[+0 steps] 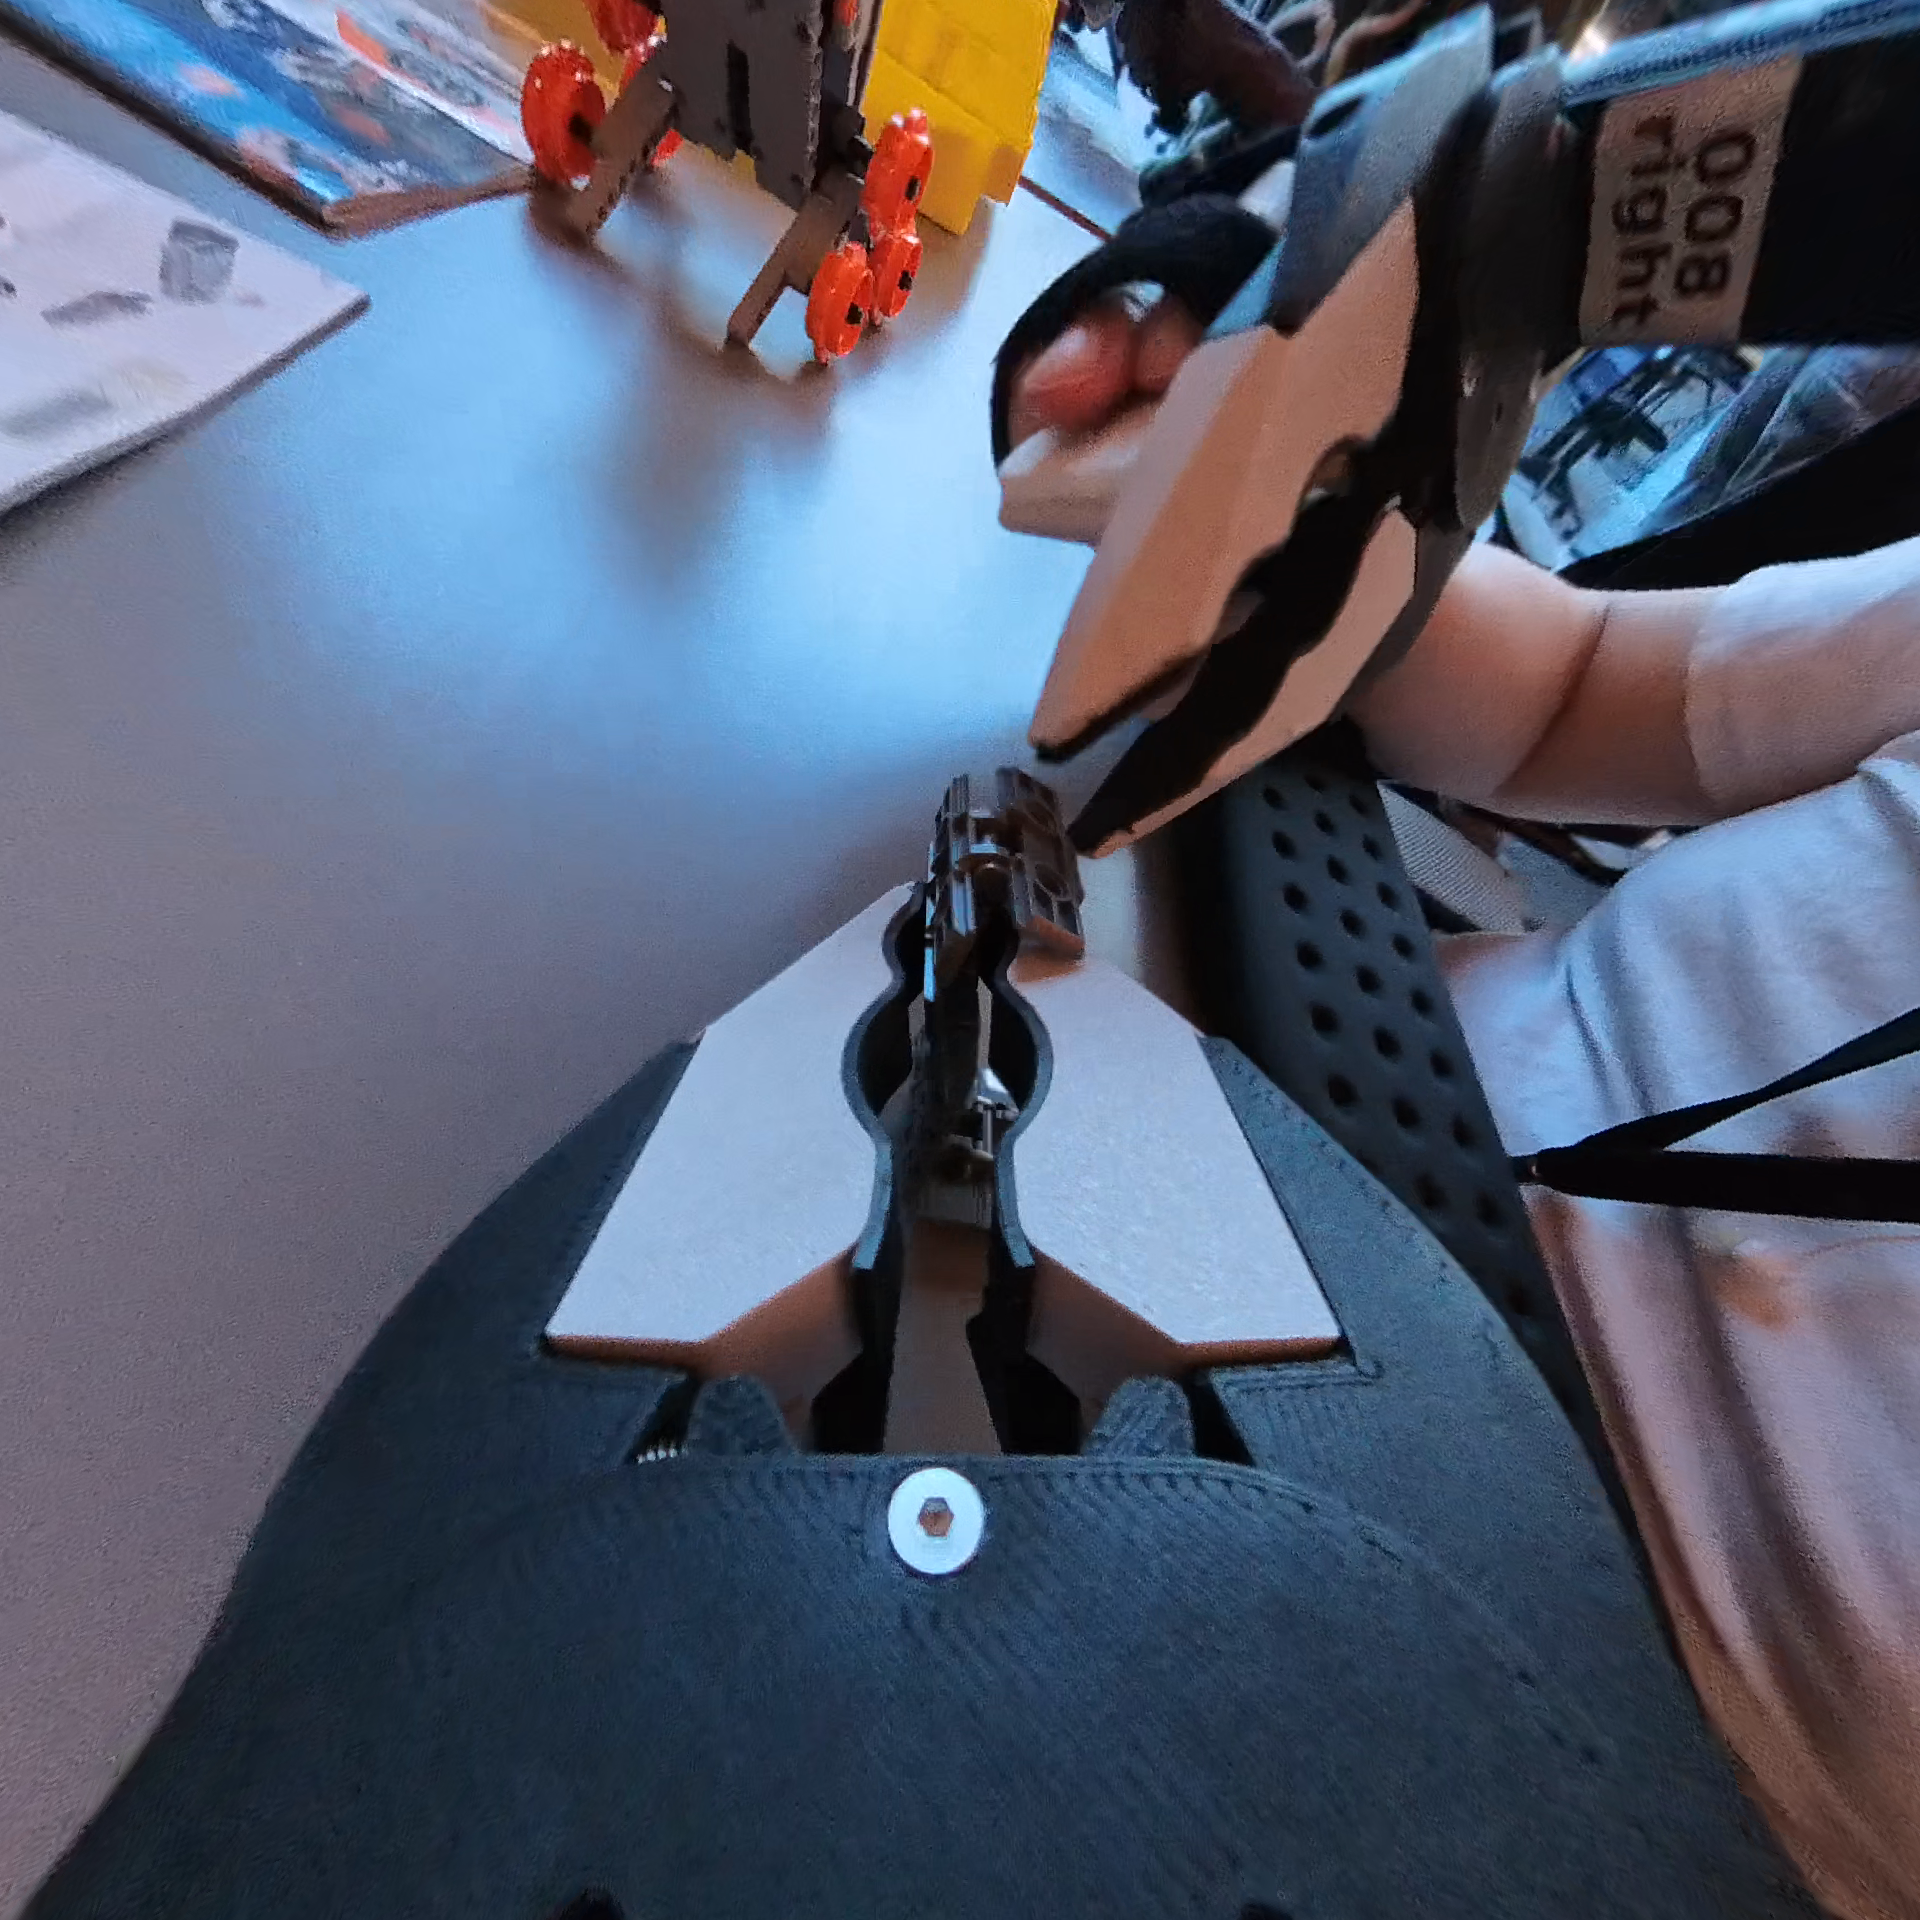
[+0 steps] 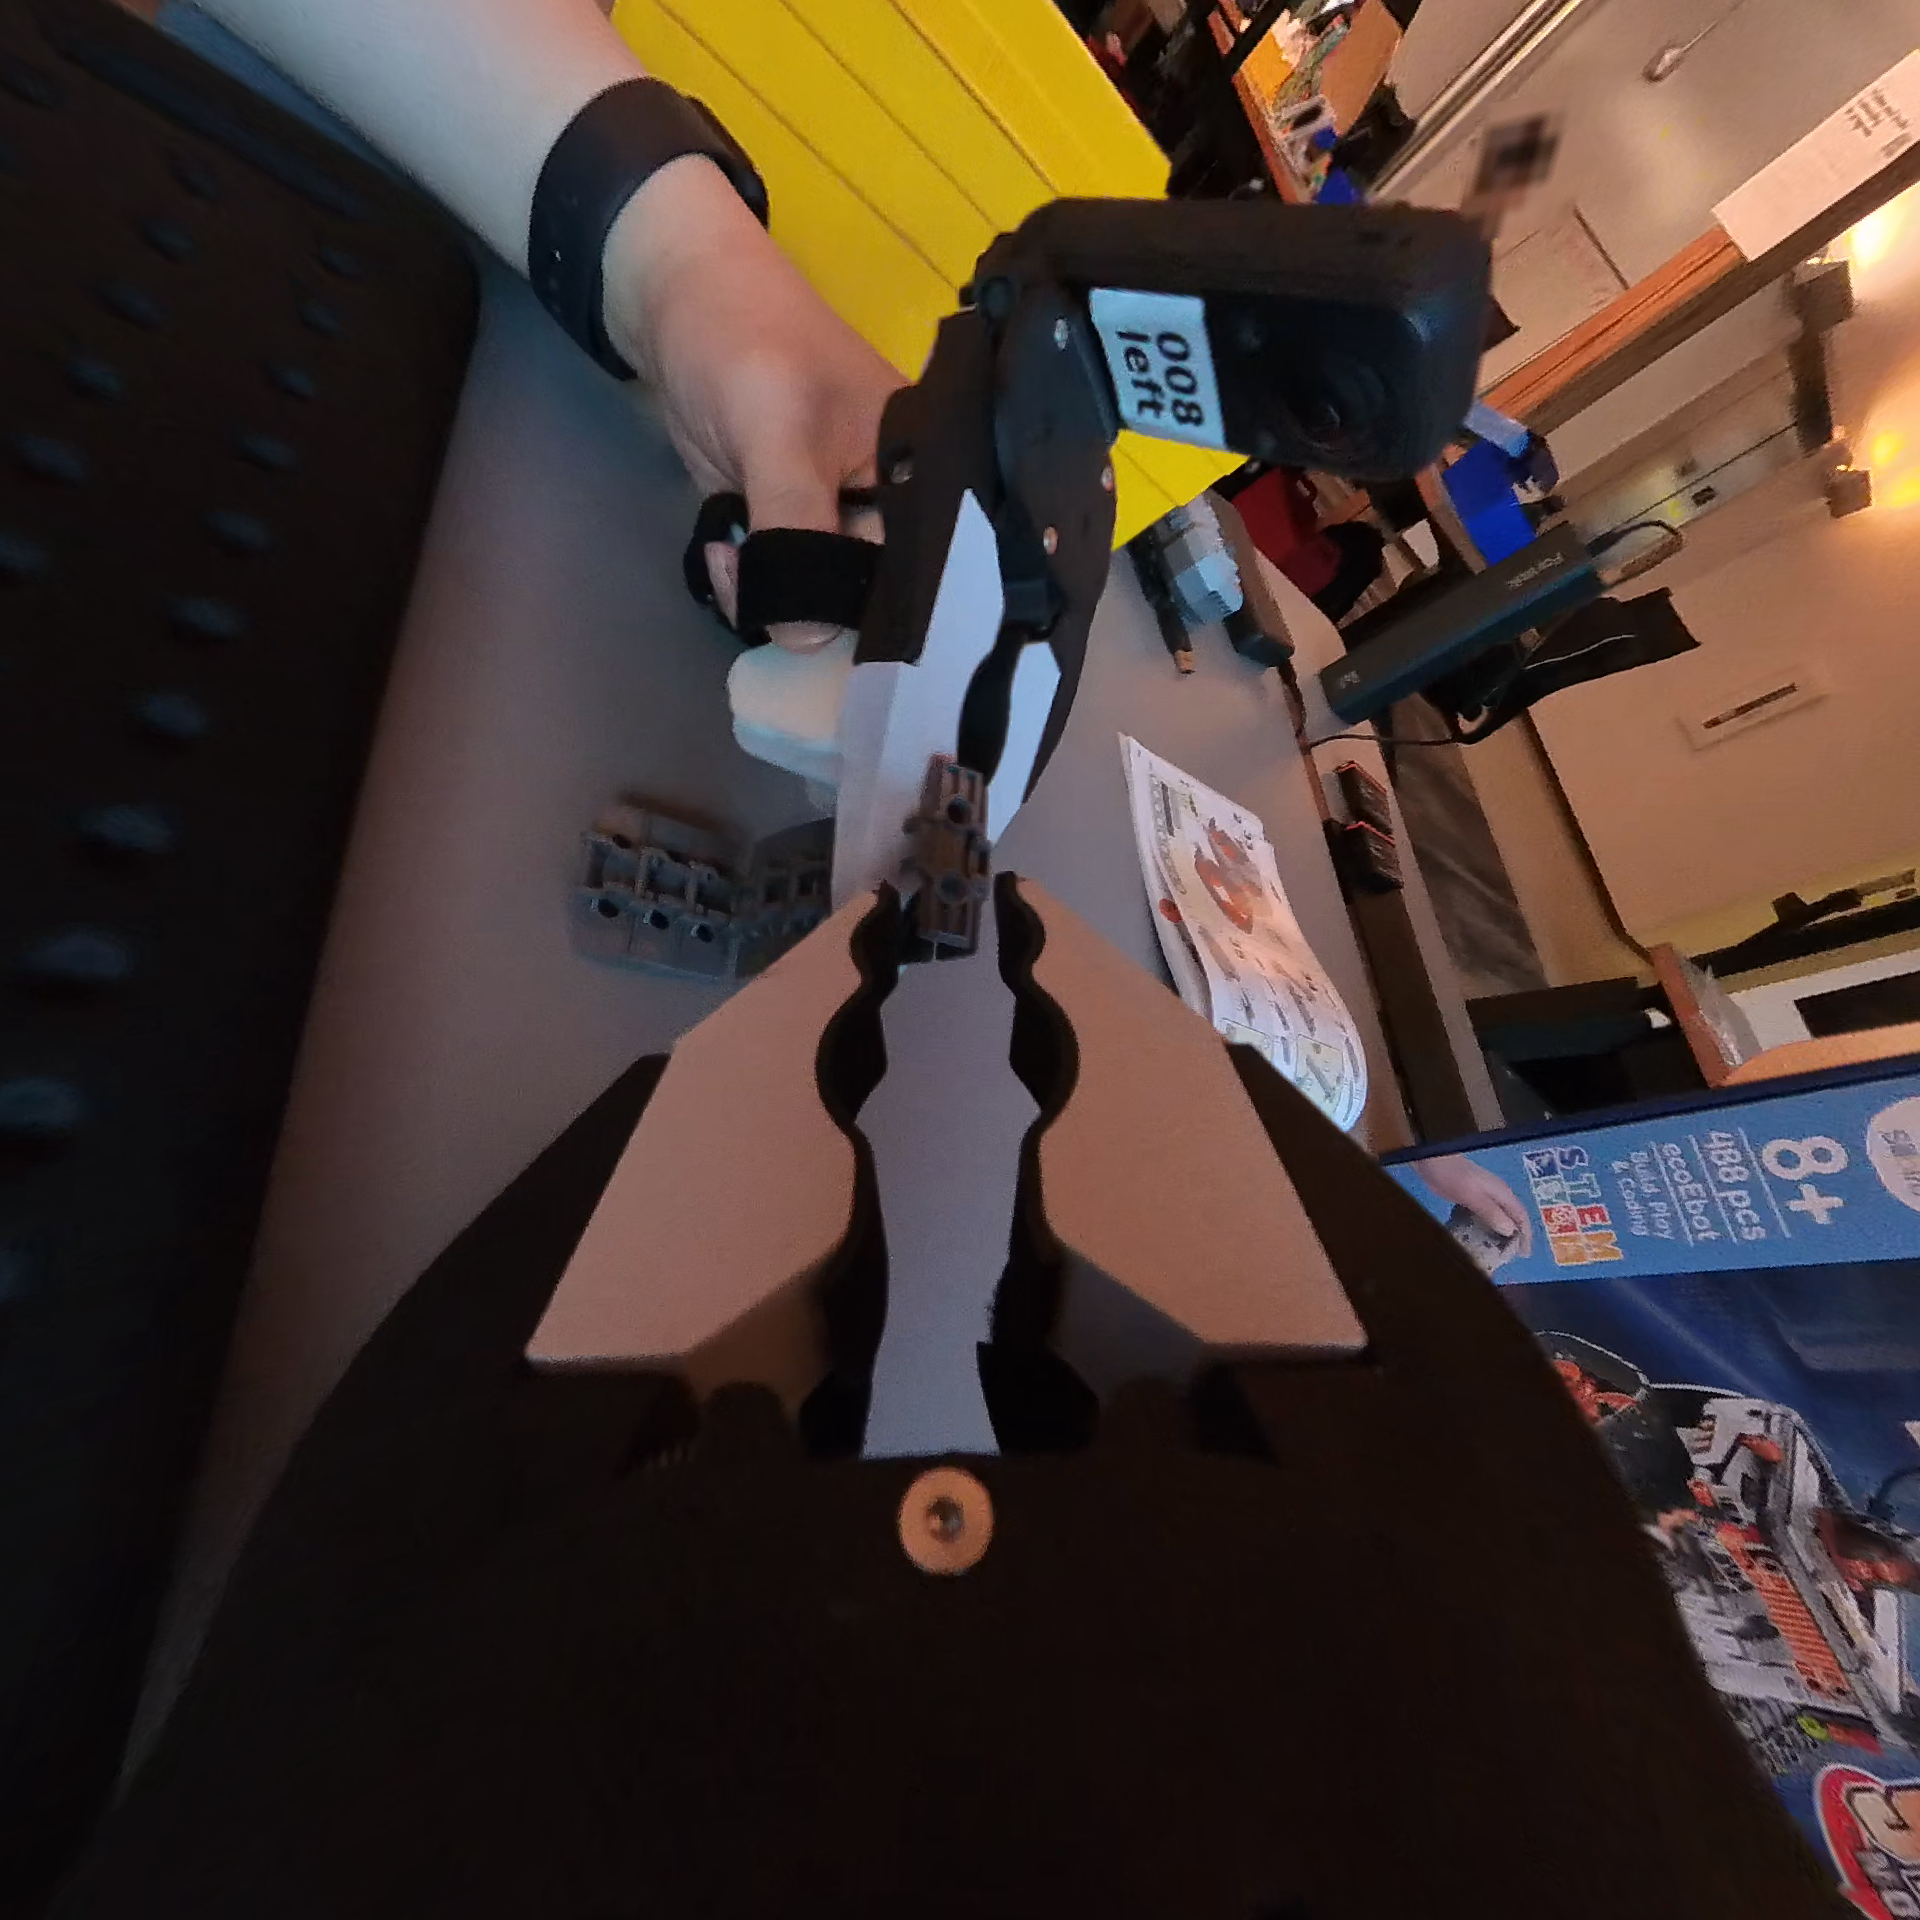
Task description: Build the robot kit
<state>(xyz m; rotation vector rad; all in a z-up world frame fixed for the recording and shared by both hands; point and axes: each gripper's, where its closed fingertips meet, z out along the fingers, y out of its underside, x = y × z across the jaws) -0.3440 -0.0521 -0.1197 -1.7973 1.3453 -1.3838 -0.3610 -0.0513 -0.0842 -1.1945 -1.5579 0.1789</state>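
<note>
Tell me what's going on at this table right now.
A person holds a hand-held gripper in each hand above a grey table. The left hand-held gripper is shut on a small dark brick assembly. The right hand-held gripper is open, its tips at the same piece from the other side. A grey brick cluster and an instruction booklet lie nearby, with a red-wheeled model farther back.

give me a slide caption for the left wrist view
Left tongs clamp a dark brick assembly while the right tongs meet its tip above the grey table.
</note>
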